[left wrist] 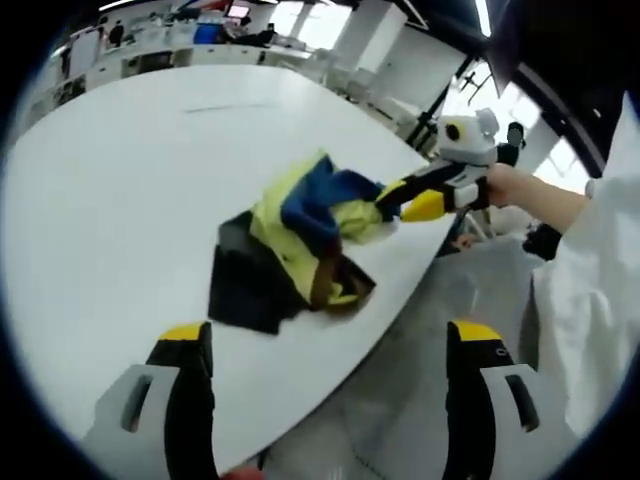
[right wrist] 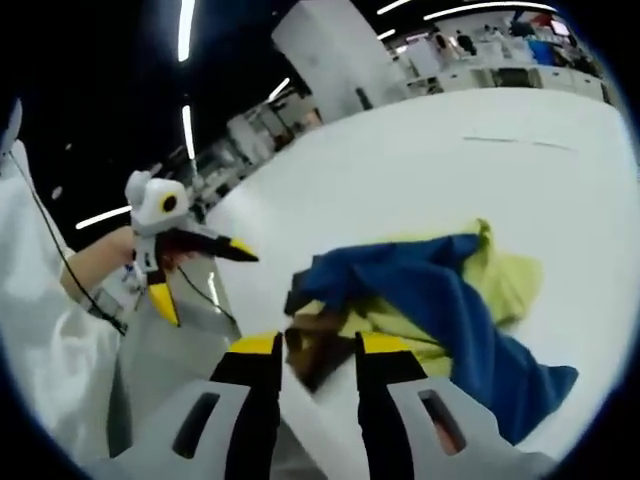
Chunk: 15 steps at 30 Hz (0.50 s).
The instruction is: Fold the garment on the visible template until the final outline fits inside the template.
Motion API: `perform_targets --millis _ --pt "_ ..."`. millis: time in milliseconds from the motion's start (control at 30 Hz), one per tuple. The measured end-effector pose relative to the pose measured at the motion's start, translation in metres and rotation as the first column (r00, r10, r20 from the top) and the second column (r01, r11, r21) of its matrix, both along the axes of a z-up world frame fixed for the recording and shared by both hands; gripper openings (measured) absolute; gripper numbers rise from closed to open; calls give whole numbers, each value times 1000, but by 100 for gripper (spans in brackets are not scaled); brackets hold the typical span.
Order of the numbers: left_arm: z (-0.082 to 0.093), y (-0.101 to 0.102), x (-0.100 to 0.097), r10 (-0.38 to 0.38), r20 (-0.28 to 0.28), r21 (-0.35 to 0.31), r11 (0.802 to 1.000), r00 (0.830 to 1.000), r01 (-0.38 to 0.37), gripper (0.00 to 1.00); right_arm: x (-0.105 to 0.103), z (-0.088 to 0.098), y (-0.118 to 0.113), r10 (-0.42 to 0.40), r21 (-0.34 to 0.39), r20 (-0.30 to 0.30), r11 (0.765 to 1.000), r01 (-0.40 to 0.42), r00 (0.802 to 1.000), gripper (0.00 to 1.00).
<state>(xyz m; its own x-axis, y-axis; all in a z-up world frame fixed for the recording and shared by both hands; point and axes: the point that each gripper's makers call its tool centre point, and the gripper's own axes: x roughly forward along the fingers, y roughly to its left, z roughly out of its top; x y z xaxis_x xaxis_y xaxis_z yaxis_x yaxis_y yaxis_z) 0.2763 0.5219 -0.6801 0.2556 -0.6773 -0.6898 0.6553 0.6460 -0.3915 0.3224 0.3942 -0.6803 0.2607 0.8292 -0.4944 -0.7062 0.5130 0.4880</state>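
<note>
1. The garment [left wrist: 305,235], one crumpled heap of yellow and blue cloth, lies on the white table [left wrist: 120,200] close to its near edge, partly over a dark flat sheet [left wrist: 250,285] that I take to be the template.
2. The right gripper [left wrist: 392,200] is at the garment's edge, on the side nearest the table's edge. In the right gripper view its jaws stand only a little apart, with cloth and a brownish patch showing in the gap; I cannot tell whether they actually pinch it.
3. The left gripper [left wrist: 330,345] hangs off the table's near edge, away from the garment, jaws wide apart and holding nothing.
4. Judging by the heap, folding has not really begun: the cloth needs spreading flat first.
5. The next move calls for the left gripper to take an opposite edge so both can pull the garment out over the dark sheet.
6. Count: one garment, one dark sheet, one table, two grippers.
</note>
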Motion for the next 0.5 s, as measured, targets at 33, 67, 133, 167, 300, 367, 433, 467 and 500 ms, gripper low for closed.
perform_targets --millis 33,67,133,167,300,367,433,467,500 --pt "0 0 0 0 -2 -3 1000 1000 0 93 0 -2 1 7 -6 0 1000 -7 1000 29" --pt "-1 -1 0 1 -4 -4 1000 1000 -1 93 -1 -3 2 12 -10 0 1000 -12 1000 29" --pt "-2 0 0 0 -4 0 1000 1000 0 93 -1 -6 3 16 -8 -7 1000 -16 1000 29" --pt "-2 0 0 0 -4 2 1000 1000 0 92 -1 -6 4 18 -6 -8 1000 -18 1000 29" --pt "-5 2 -2 -2 -11 8 1000 1000 2 91 -1 -12 9 20 -2 -17 1000 -21 1000 27" --pt "-7 2 -2 -3 -14 10 1000 1000 3 91 0 -15 12 23 -1 -22 1000 -23 999 27" --pt "-9 2 -3 -5 -17 13 1000 1000 5 90 0 -17 14 27 -2 -26 1000 -27 999 26" --pt "-11 2 -3 -10 -19 19 1000 1000 11 90 0 -18 15 29 -3 -25 1000 -29 999 26" --pt "-12 2 -3 -14 -19 23 1000 1000 14 90 1 -19 16 31 -5 -23 1000 -31 999 25"
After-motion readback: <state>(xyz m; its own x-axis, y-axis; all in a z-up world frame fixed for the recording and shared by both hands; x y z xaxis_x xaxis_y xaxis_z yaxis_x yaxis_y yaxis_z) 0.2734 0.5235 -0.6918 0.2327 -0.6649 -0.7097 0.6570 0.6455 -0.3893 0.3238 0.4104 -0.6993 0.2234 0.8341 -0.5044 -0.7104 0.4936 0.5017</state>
